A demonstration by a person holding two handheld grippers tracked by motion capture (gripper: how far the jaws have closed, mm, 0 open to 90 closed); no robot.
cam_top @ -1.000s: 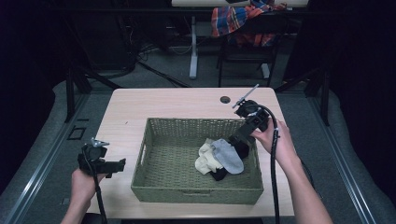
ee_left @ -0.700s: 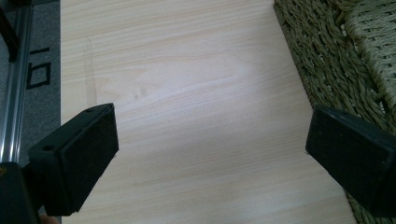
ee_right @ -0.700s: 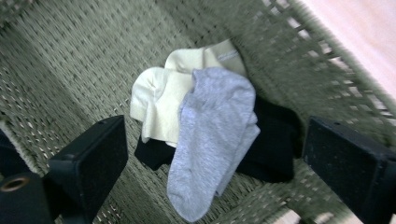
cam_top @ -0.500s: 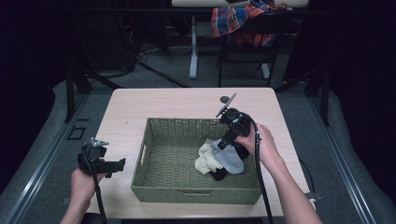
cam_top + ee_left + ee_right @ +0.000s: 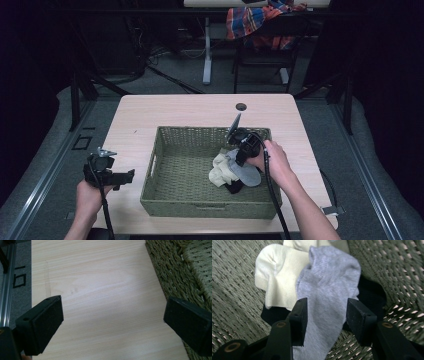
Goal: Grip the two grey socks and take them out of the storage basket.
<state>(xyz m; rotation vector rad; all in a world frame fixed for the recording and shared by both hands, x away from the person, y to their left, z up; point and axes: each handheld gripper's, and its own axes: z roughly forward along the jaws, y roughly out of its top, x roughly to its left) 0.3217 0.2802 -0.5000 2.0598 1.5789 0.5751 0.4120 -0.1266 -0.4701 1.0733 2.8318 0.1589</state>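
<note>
At the centre of the high view a green wicker basket (image 5: 165,172) sits on the wooden table (image 5: 190,112). In its right half lie a grey sock (image 5: 329,292), a cream sock (image 5: 278,277) and a black sock (image 5: 372,293). The right gripper (image 5: 325,315) straddles the grey sock, jaws spread, not pinching. At lower left, the left gripper (image 5: 112,322) hangs over bare table, jaws wide apart.
</note>
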